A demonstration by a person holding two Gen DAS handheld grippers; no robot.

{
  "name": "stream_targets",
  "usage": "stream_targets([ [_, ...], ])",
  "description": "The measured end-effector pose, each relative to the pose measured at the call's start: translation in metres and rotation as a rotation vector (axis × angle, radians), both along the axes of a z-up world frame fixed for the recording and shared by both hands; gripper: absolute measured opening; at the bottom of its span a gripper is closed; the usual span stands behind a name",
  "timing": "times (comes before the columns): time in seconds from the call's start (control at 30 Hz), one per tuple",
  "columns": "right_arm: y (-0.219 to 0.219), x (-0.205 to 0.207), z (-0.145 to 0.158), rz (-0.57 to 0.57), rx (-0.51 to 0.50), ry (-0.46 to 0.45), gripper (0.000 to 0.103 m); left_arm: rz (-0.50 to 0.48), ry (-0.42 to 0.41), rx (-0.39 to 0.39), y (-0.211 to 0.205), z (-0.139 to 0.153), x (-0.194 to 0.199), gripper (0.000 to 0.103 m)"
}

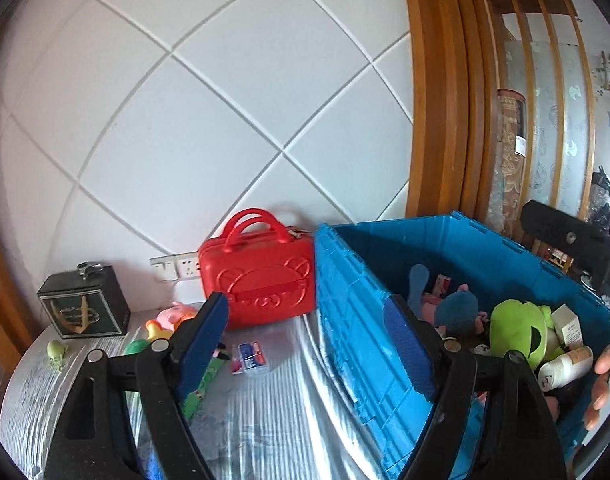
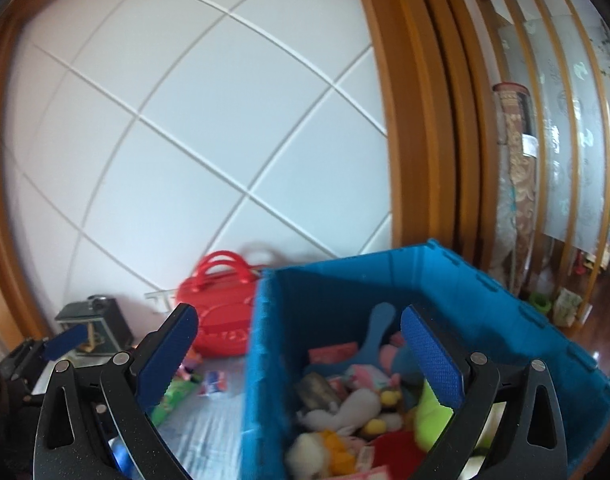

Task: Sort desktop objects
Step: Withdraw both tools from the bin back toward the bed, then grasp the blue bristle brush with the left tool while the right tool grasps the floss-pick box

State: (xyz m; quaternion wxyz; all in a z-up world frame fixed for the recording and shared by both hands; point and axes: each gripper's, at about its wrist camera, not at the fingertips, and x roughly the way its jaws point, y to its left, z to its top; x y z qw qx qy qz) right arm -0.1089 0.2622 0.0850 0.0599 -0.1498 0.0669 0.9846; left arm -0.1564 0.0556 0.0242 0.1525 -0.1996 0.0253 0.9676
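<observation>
both grippers wide open, empty | small box (image 1: 252,357) dead ahead of left gripper (image 1: 309,346), nearer it | blue crate (image 1: 385,280) off right

White tiled wall (image 1: 209,120) behind, with socket (image 1: 187,267) low down. Wooden door frame (image 1: 437,92) to the right, then slatted screen (image 1: 553,92) and rolled rug (image 1: 511,152).

Crate (image 1: 385,360) stands at desk (image 1: 265,420) right, plush toys (image 1: 517,332) and bottle (image 1: 567,366) inside. Suitcase (image 1: 257,276) just left of crate, against wall. Box (image 1: 83,306) far left; card pack (image 1: 251,358) before suitcase.
</observation>
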Motion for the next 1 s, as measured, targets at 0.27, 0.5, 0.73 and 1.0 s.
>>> stream_targets([
  [0.27,-0.096,0.001,-0.021,0.152,0.050,0.004,0.103,0.192,-0.056,-0.034,-0.118,-0.045,0.011,0.080],
  [0.5,-0.155,-0.037,-0.067,0.227,0.031,-0.112,0.103,0.337,-0.175,-0.061,-0.213,-0.098,-0.003,0.080],
  [0.73,-0.179,-0.082,-0.119,0.242,0.035,-0.250,0.103,0.393,-0.275,-0.057,-0.259,-0.150,-0.027,0.080],
  [1.0,-0.181,-0.148,-0.190,0.230,0.066,-0.410,0.103,0.319,-0.427,-0.075,-0.243,-0.222,-0.080,0.080],
])
